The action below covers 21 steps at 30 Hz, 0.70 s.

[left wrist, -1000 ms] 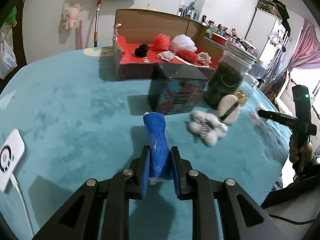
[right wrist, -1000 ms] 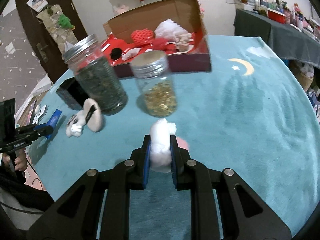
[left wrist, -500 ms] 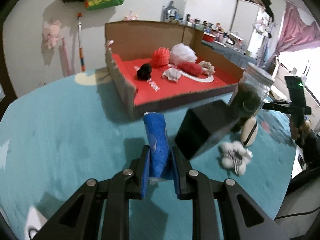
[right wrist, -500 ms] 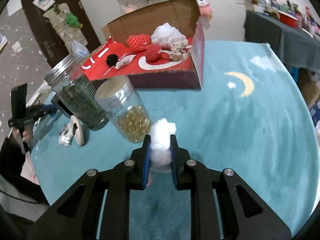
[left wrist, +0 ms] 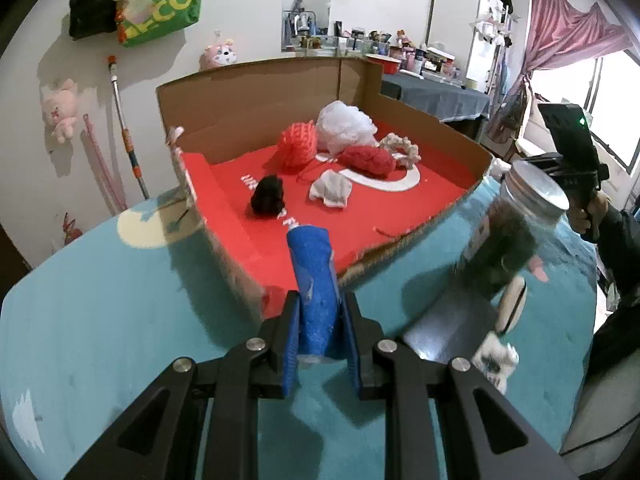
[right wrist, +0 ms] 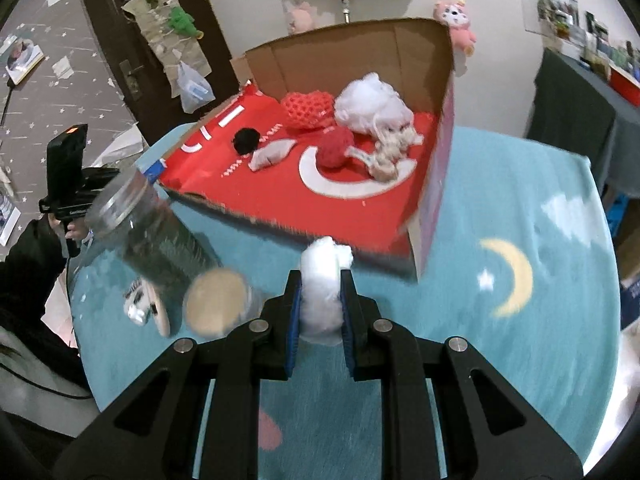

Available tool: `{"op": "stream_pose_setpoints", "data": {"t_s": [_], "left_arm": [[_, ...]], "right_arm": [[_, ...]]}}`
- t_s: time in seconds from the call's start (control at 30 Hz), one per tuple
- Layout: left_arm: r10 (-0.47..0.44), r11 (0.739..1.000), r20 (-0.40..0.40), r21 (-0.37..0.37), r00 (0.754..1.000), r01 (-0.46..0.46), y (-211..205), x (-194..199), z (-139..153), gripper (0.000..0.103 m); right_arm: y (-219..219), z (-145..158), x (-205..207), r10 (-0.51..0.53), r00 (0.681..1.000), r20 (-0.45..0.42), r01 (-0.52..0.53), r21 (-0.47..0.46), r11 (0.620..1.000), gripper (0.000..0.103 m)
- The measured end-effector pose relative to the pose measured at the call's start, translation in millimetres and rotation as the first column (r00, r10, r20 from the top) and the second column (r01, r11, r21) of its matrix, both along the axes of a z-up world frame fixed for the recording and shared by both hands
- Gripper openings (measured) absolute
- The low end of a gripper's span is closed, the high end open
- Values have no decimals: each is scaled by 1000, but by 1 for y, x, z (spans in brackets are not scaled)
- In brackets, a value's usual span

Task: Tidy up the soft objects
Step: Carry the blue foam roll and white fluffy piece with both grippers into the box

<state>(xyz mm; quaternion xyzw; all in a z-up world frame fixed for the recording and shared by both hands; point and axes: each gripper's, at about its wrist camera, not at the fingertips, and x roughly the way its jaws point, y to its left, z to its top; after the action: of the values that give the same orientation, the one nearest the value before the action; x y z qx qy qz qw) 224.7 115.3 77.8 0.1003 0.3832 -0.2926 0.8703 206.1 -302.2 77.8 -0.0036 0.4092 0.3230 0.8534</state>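
Soft items in the box [left wrist: 432, 128] number six; left claw [left wrist: 320, 312] grips one blue roll [left wrist: 314, 280], right claw [right wrist: 320, 308] one white puff [right wrist: 324, 280]; both jars blurred.

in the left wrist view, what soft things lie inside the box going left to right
black pom → orange-red mesh ball → white mesh puff → cream rope ring
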Motion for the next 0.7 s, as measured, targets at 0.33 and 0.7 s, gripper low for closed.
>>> {"op": "stream_pose_setpoints", "data": {"t_s": [0.33,0.7], "left_arm": [[17,999,-89,-26,996,-19,-30,40,8,21],[133,988,-208,107,969,-113,-62,83,-17,22]], "right_arm": [[48,17,45,44,998,-39,-47,-75,996,17],[86,-7,96,-71,987,-142,27,-290,957,17]]}}
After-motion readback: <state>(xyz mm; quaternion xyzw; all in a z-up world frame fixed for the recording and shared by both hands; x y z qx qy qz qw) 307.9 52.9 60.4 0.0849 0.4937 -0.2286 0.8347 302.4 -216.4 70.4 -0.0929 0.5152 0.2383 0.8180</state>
